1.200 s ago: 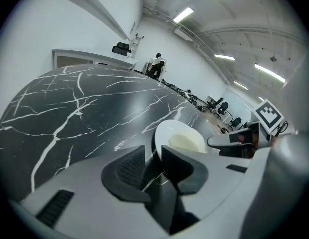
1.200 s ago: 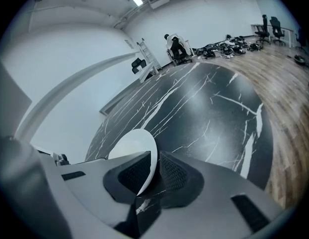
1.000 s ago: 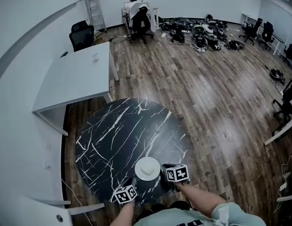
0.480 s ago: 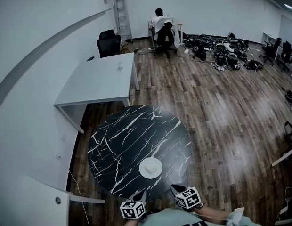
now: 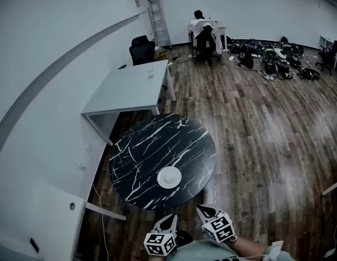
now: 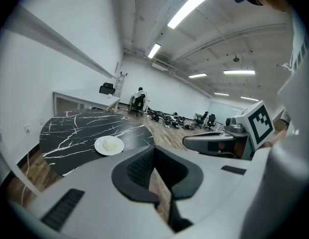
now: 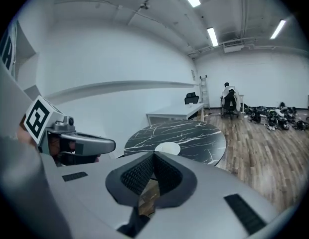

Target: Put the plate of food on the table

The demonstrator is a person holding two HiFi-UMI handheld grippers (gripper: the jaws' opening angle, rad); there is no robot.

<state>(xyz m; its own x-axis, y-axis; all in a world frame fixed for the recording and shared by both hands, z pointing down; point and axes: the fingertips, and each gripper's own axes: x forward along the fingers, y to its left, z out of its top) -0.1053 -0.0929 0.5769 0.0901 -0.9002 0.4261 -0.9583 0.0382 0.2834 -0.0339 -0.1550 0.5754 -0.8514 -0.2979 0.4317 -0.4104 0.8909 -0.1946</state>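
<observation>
Plate of food (image 5: 169, 177) lies flat on the black marble table (image 5: 141, 145), toward its near edge, apart from both grippers. Round, so no long axis; faces up, pale food centred. Left gripper (image 5: 168, 220) and right gripper (image 5: 204, 211) have jaws together, empty. Likely risk: bumping the table shifts the plate toward the edge.

Plate (image 5: 169, 177) on black marble table (image 5: 140, 148)

I see a wood floor (image 5: 255, 124), white walls (image 5: 43, 64), a white desk (image 5: 130, 88), black chairs (image 5: 142, 50), a ladder (image 5: 159, 20) and ceiling strip lights (image 6: 187, 6).
</observation>
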